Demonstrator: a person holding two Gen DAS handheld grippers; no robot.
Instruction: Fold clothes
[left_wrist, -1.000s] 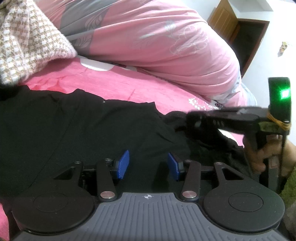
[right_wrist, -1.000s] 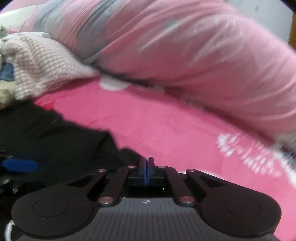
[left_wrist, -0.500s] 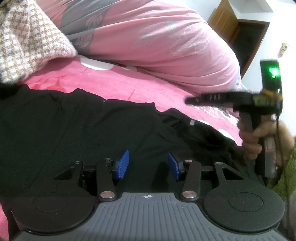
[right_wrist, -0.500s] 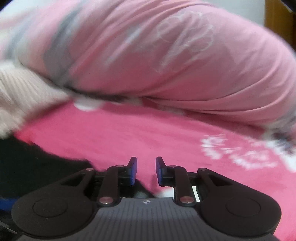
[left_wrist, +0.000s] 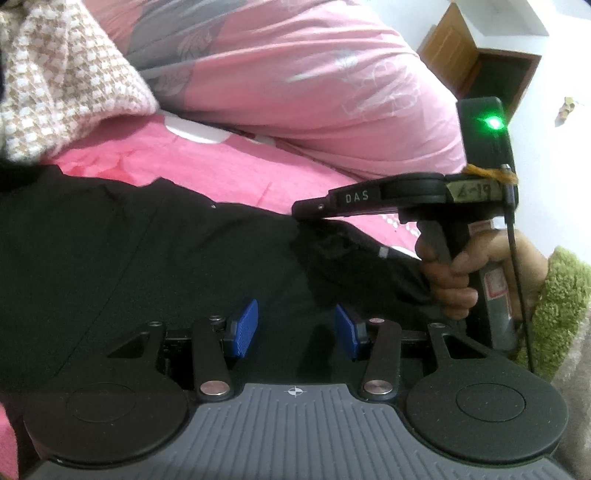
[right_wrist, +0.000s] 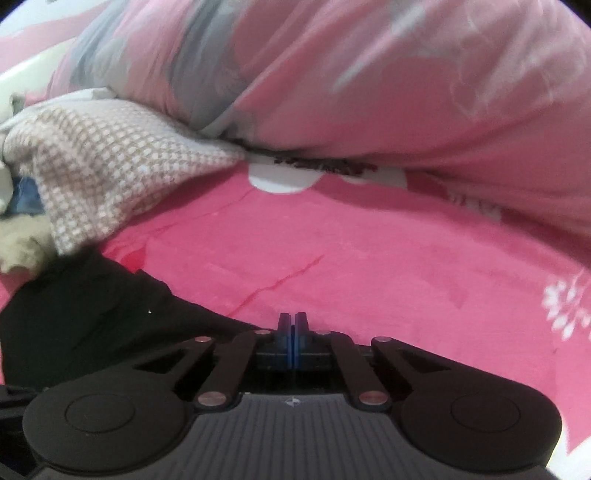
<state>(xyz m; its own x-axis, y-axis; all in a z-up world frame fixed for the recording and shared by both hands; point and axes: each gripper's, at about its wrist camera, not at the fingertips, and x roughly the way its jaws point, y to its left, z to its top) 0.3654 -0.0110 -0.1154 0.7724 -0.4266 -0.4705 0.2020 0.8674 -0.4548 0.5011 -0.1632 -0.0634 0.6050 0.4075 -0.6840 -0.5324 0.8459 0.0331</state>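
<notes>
1. Left wrist view: my left gripper (left_wrist: 295, 326) hovers low over the black garment (left_wrist: 147, 258) spread on the pink bedsheet (left_wrist: 207, 166), blue pads (left_wrist: 243, 326) wide apart, nothing between them. To the right, my hand (left_wrist: 476, 269) in a green fuzzy sleeve (left_wrist: 554, 306) holds the right gripper (left_wrist: 314, 210) level, its tip at the garment's far edge.
2. Right wrist view: my right gripper (right_wrist: 293, 326) has its pads pressed together; whether cloth is pinched I cannot tell. The garment (right_wrist: 92, 321) lies lower left, a houndstooth fabric (right_wrist: 110, 166) and pink duvet (right_wrist: 369, 92) beyond.
</notes>
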